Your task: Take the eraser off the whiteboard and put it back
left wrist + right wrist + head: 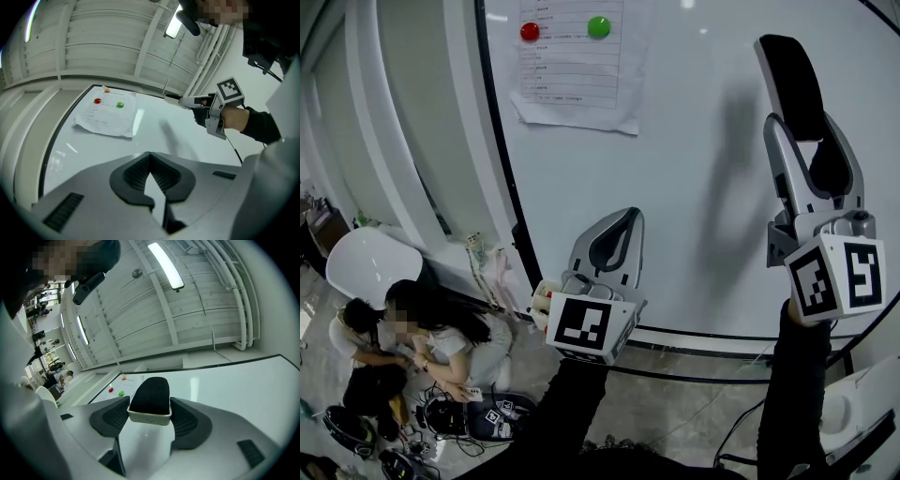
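The right gripper [814,155] is clamped across the eraser [150,399], its felt end jutting past the jaws toward the whiteboard [675,187] ahead, probably ready for sticking back, while the left gripper [150,161], jaws together and empty, idles below it.

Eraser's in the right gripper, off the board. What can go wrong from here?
1. The eraser sits between the right gripper's fingers by one end only; pressing it onto the whiteboard may tilt or slip it.
2. Drifting toward the paper sheet could snag its curled lower edge.
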Tool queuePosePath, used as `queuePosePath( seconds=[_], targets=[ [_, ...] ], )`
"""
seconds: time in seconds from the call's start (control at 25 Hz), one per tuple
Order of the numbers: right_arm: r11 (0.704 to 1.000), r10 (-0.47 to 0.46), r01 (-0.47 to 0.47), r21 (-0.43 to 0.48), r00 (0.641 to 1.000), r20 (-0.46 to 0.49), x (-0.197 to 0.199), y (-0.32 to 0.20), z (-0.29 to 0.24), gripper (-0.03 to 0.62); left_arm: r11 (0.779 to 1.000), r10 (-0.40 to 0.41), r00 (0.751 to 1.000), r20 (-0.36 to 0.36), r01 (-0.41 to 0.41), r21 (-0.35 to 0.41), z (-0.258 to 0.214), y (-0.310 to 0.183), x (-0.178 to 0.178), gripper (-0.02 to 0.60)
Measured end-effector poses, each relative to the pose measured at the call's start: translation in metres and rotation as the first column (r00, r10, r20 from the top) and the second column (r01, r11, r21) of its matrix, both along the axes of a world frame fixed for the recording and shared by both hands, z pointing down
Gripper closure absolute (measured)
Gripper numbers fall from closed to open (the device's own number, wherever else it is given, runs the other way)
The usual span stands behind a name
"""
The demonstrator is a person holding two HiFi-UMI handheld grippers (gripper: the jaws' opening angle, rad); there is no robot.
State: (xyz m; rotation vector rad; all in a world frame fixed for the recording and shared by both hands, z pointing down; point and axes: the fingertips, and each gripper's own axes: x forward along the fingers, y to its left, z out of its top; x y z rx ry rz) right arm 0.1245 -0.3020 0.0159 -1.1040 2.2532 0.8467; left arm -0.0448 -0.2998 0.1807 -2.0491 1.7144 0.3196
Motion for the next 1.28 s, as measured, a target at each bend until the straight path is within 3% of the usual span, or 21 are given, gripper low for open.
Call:
queuePosePath(
  seconds=[0.6, 1.28],
  targets=[
    [0.978, -0.205, 0.204, -0.048, 0.979, -0.013, -0.068, 0.003, 0.035, 0.315, 0.979, -0.198, 0.980, -0.025, 0.197, -0.050, 0.025, 0.037, -0.065, 0.575],
    [0.958, -0.286, 0.283, -0.048, 0.956, -0.065, -0.156, 0.033, 0.057, 0.315, 0.976, -0.210, 0.977, -0.033, 0.207, -0.059, 0.031, 0.056, -0.140, 0.576]
  ],
)
